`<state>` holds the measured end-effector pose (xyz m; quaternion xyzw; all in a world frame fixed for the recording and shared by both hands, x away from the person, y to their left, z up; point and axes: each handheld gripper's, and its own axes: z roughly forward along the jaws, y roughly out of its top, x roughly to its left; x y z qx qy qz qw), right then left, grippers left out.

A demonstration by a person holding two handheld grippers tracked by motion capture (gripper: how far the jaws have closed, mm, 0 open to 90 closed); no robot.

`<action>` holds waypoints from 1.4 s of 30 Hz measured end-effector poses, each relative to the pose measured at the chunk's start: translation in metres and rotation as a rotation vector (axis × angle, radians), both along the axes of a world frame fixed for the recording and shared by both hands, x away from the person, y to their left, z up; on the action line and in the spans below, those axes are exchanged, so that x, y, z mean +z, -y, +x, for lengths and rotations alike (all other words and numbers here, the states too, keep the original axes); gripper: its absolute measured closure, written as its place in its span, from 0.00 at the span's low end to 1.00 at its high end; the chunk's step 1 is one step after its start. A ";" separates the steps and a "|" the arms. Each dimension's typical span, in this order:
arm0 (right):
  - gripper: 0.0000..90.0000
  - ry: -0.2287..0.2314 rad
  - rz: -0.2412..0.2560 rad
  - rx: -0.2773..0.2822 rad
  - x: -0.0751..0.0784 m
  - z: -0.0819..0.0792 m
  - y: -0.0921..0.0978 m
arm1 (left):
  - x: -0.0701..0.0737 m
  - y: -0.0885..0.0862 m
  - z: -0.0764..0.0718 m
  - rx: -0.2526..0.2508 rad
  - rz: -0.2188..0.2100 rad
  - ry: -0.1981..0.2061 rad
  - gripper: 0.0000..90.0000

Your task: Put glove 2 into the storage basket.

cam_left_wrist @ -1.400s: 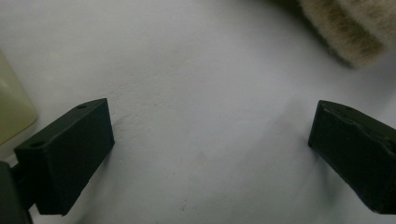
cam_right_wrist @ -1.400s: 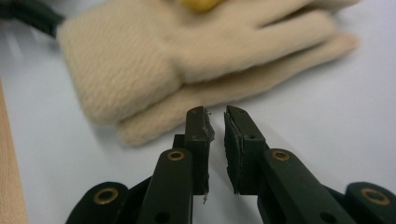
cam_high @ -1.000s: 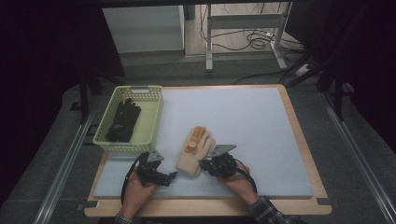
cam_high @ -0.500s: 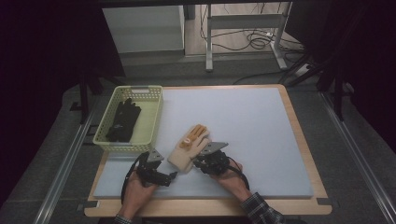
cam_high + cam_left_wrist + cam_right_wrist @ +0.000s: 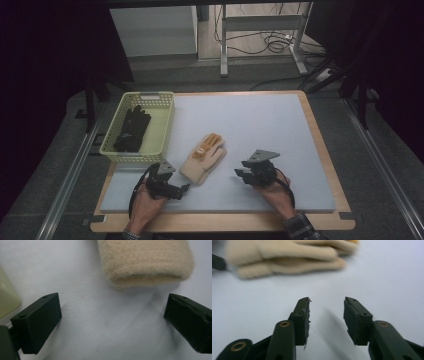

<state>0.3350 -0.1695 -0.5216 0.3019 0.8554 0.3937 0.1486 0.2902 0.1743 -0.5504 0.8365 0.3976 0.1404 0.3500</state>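
Now, line by line:

Mat [image 5: 260, 125]: pale blue-grey, on a wooden board [image 5: 327, 165], centre of the high view.

Basket [image 5: 162, 127]: pale yellow-green, latticed walls, on the mat's upper left corner; one pale rounded corner [image 5: 7, 301] at the left edge of the left gripper view.

Black glove [image 5: 131, 129]: lying inside the basket, fingers toward the top of the frame.

Tan glove [image 5: 204, 159]: flat on the mat just right of the basket's lower corner, well apart from the black glove; fingers toward upper right, orange patches near the fingertips, cuff toward lower left. Cuff [image 5: 146, 261] top centre in the left gripper view; fingers [image 5: 287, 255] across the top of the right gripper view, blurred.

Left gripper [image 5: 172, 189]: lower left of the high view, held in the left hand [image 5: 145, 205], pointing right, tip just beside the glove's cuff. Jaws spread wide in its own view [image 5: 112, 322], bare mat between them, cuff just ahead and not touched. Holding nothing.

Right gripper [image 5: 245, 175]: lower centre-right of the high view, held in the right hand [image 5: 272, 195], grey plate on top, pointing left toward the glove, near it but apart. Jaws partly apart in its own view [image 5: 326, 315], a narrower gap than the left's, only mat between. Holding nothing.

Beyond the board: dark floor, a white cabinet [image 5: 152, 30] at upper left, metal legs [image 5: 224, 40] and cables [image 5: 272, 42] at upper centre.
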 end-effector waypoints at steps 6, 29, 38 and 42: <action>0.48 -0.001 -0.012 -0.102 -0.002 0.002 0.042 | 0.019 0.008 0.002 -0.029 -0.016 -0.012 0.01; 0.24 -0.005 -0.052 -0.268 -0.009 0.007 0.096 | 0.022 0.099 0.067 -0.037 0.179 -0.180 0.00; 0.24 -0.004 -0.053 -0.267 -0.010 0.007 0.096 | 0.027 0.094 0.073 -0.033 0.167 -0.192 0.16; 0.24 -0.003 -0.054 -0.268 -0.010 0.007 0.096 | 0.032 0.098 0.074 -0.025 0.187 -0.217 0.30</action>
